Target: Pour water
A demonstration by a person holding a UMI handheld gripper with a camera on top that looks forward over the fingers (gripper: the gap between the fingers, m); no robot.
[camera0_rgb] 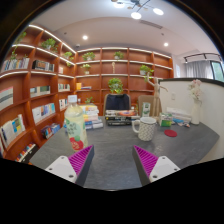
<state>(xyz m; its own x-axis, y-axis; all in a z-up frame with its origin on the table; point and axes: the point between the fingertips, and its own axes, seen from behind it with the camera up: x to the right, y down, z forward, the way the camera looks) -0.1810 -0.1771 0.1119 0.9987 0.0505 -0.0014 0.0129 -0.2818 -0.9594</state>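
Fingers (81, 160) level, apart, above table (110, 150)

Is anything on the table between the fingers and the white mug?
Nothing visible. The gripper is open, and bare table runs from its fingers to the white mug, beyond them to the right. The bottle stands off left.

A white mug (146, 127) stands upright beyond the right finger, handle leftward. A clear bottle (75, 128) stands upright beyond the left finger.
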